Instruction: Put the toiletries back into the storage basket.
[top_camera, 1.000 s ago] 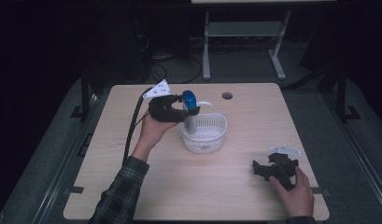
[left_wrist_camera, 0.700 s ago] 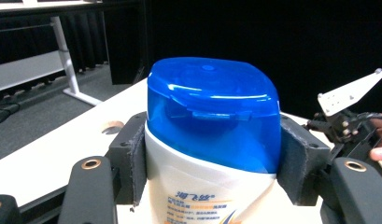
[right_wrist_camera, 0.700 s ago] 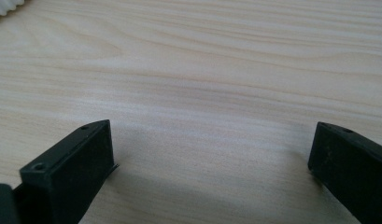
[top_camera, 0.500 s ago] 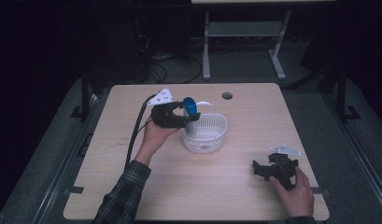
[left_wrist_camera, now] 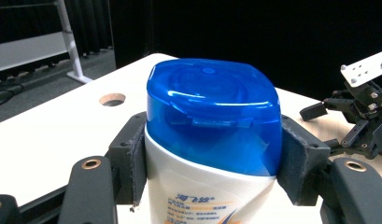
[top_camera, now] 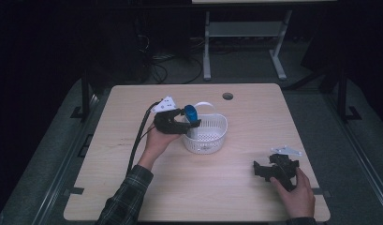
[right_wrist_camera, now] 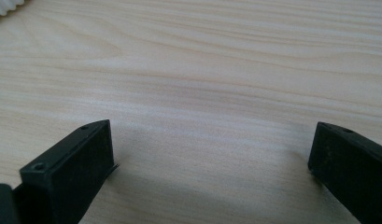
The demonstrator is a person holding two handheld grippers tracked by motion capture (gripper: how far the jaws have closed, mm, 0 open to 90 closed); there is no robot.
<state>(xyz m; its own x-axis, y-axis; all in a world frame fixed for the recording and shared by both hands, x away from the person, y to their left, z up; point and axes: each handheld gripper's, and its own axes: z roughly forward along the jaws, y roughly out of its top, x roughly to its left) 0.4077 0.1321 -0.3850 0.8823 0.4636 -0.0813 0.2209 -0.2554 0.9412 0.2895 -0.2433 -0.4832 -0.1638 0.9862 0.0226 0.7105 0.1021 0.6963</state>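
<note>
- Since the earlier frames, left gripper (top_camera: 187, 123) with its bottle (top_camera: 191, 112) has shifted slightly right, toward the white basket (top_camera: 216, 139); right gripper (top_camera: 261, 169) has not moved.
- Bottle: white body, blue flip cap (left_wrist_camera: 212, 109), held roughly upright. In the high view it sits at the basket's left rim, about over the wall; whether it is already inside or touching I cannot tell.
- Judgement: the upright carry keeps the cap clear of the rim, so the bottle can go down into the basket base first.
- Left gripper: jaws clamped on the bottle just below the cap, one padded face on each side, opened as wide as the bottle itself. Grip looks square, no visible tilt.
- Right gripper: jaws wide apart, nothing between them, low over bare table (right_wrist_camera: 216, 70) at the near right, well apart from the basket. Judged parked, out of the left hand's way.
- Basket rim corner shows at the top left of the right gripper view.
</note>
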